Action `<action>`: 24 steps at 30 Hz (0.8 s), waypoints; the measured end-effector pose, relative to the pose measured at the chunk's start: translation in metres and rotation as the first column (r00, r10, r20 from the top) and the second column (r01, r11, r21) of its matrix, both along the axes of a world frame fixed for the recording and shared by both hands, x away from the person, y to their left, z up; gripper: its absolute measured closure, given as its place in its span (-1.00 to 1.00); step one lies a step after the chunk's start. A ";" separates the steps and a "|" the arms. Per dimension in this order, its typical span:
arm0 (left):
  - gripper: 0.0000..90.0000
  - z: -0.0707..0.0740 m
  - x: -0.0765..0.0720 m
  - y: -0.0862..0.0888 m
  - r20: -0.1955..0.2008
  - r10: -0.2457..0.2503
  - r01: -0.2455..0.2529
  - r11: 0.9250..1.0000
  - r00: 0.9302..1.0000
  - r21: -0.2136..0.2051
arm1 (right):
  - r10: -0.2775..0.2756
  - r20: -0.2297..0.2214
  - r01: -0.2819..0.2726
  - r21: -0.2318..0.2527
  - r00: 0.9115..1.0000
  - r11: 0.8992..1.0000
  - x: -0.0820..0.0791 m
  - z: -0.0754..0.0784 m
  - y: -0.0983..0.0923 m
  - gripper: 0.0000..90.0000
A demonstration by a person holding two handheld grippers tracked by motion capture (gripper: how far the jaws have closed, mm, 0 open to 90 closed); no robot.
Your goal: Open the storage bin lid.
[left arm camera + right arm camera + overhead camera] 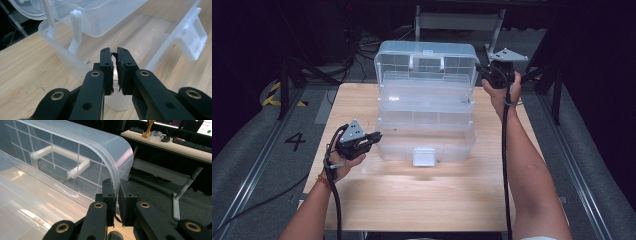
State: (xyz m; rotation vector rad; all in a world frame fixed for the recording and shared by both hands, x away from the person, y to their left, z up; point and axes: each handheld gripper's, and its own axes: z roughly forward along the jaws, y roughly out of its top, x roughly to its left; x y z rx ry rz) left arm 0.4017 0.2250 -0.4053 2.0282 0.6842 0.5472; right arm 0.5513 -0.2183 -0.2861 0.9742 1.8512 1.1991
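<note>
A clear plastic toolbox point(427, 137) stands open on the wooden table point(422, 200), its lid point(427, 60) raised at the back and an inner tray point(427, 95) lifted above the base. My left gripper point(374, 136) is at the base's front left corner. In the left gripper view this gripper point(113, 51) is shut on the thin clear rim of the base wall point(62, 57). My right gripper point(482, 70) is at the lid's right edge. In the right gripper view it point(116, 182) is shut on the lid's curved rim point(122, 155), with the lid's handle point(60, 157) to the left.
A white latch point(423, 156) hangs at the front of the base, also seen as a latch point(193, 42) at the right. White hinge arms point(75, 32) link tray and base. Behind the table stand a metal frame point(457, 22) and a desk point(175, 147). Cables lie on the grey floor point(252, 165).
</note>
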 end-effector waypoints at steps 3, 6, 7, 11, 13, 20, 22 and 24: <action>0.85 0.004 -0.002 0.006 0.018 0.016 -0.016 1.000 1.000 -0.017 | -0.001 -0.005 0.001 -0.003 1.000 1.000 0.003 0.001 0.000 0.88; 0.85 0.006 -0.006 0.012 0.024 0.030 -0.029 0.999 0.999 -0.023 | -0.002 -0.006 0.002 -0.009 1.000 1.000 0.006 0.001 0.001 0.88; 0.85 0.007 -0.008 0.015 0.019 0.034 -0.034 0.999 0.999 -0.012 | -0.002 -0.008 0.002 -0.006 1.000 1.000 0.007 0.001 0.001 0.88; 0.83 0.007 -0.015 0.025 0.016 0.043 -0.043 0.999 0.999 0.010 | 0.001 -0.021 -0.001 -0.013 1.000 1.000 0.011 0.003 0.001 0.87; 0.82 0.006 -0.017 0.028 0.014 0.038 -0.038 0.999 0.999 0.023 | -0.001 -0.021 0.001 -0.022 1.000 1.000 0.012 0.003 0.002 0.87; 0.71 -0.025 -0.031 0.047 -0.093 0.032 -0.020 0.992 0.995 0.125 | 0.004 -0.036 -0.005 -0.018 0.999 1.000 0.021 0.003 0.001 0.86; 0.67 -0.037 -0.033 0.048 -0.126 0.023 -0.003 0.987 0.992 0.159 | 0.005 -0.044 -0.006 -0.019 0.999 1.000 0.024 0.003 0.001 0.86; 0.66 -0.045 -0.036 0.049 -0.154 0.011 0.017 0.984 0.988 0.176 | 0.005 -0.048 -0.006 -0.028 0.999 1.000 0.026 0.004 0.002 0.86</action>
